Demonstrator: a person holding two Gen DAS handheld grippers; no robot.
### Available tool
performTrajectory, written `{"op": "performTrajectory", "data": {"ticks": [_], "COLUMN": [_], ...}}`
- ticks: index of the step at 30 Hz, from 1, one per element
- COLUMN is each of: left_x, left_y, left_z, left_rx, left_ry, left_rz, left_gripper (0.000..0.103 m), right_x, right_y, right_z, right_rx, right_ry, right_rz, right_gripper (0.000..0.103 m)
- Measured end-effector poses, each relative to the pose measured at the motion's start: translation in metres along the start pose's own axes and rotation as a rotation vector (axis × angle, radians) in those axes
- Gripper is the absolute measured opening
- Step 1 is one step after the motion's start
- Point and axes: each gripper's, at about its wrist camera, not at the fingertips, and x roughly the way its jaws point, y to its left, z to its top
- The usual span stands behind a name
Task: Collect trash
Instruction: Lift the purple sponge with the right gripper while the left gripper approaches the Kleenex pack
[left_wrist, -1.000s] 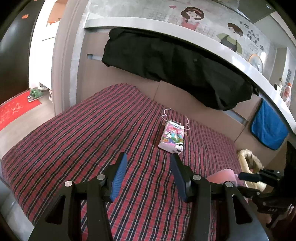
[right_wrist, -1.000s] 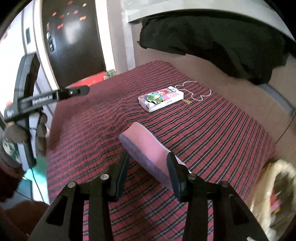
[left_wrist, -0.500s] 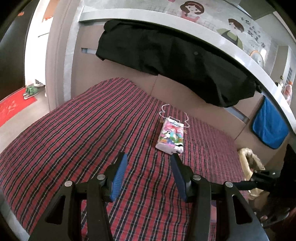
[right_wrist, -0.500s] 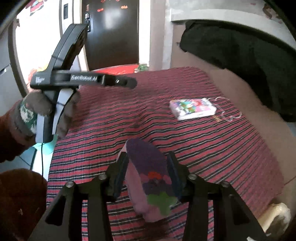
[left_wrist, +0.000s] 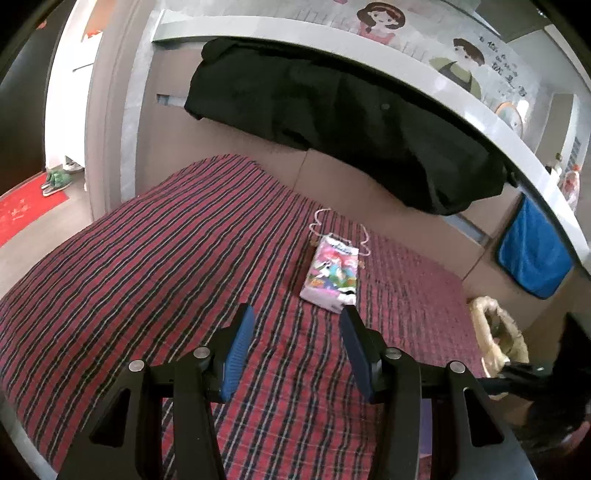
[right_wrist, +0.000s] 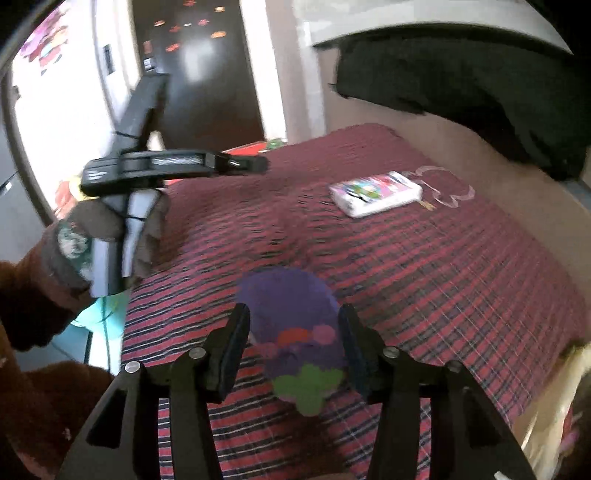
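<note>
A colourful cartoon-print tissue pack (left_wrist: 332, 273) lies on the red plaid bed (left_wrist: 147, 266), with a thin white cord (left_wrist: 317, 221) behind it. My left gripper (left_wrist: 295, 314) hovers open and empty over the bed, just short of the pack. In the right wrist view a flat purple item with a flower print (right_wrist: 291, 325) sits between the fingers of my right gripper (right_wrist: 293, 312). Its jaws are opening and a thin gap shows at the left pad. The left gripper (right_wrist: 258, 165) shows there too, in a gloved hand (right_wrist: 92, 236).
A black garment (left_wrist: 351, 122) hangs over the headboard, and a blue cloth (left_wrist: 528, 254) hangs at the right. A bin lined with a yellowish bag (left_wrist: 495, 332) stands beside the bed's right edge. A doorway with a red mat (left_wrist: 22, 214) lies at the left.
The purple item turned from edge-on to face-on between the right fingers, which have spread apart. The right view swung left toward the other hand. The left gripper barely moved.
</note>
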Motion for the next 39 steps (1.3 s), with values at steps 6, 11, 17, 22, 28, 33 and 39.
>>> {"op": "performTrajectory", "data": {"ticks": [6, 11, 17, 22, 28, 33, 39], "left_x": [-0.015, -0.035, -0.046, -0.041, -0.038, -0.035, -0.008], "left_y": [0.004, 0.011, 0.009, 0.006, -0.001, -0.009, -0.030], "left_z": [0.003, 0.006, 0.004, 0.002, 0.002, 0.002, 0.008], "left_rx": [-0.010, -0.025, -0.020, -0.014, -0.014, 0.001, 0.060], "left_ry": [-0.009, -0.041, -0.050, -0.029, -0.018, -0.018, -0.018], "left_rz": [0.010, 0.020, 0.012, 0.009, -0.003, -0.003, -0.039], "left_gripper": [0.050, 0.050, 0.050, 0.050, 0.050, 0.050, 0.052], "right_x": [0.026, 0.038, 0.040, 0.037, 0.031, 0.025, 0.001], "right_y": [-0.020, -0.012, -0.005, -0.010, 0.003, 0.025, 0.019], "right_z": [-0.005, -0.001, -0.002, -0.009, -0.020, -0.032, -0.029], "right_rx": [0.107, 0.137, 0.122, 0.169, 0.110, -0.017, 0.010], "right_ry": [0.040, 0.050, 0.064, 0.070, 0.109, 0.094, -0.019], "right_rz": [0.058, 0.085, 0.051, 0.085, 0.051, -0.094, -0.160], "right_gripper": [0.047, 0.057, 0.060, 0.060, 0.060, 0.053, 0.051]}}
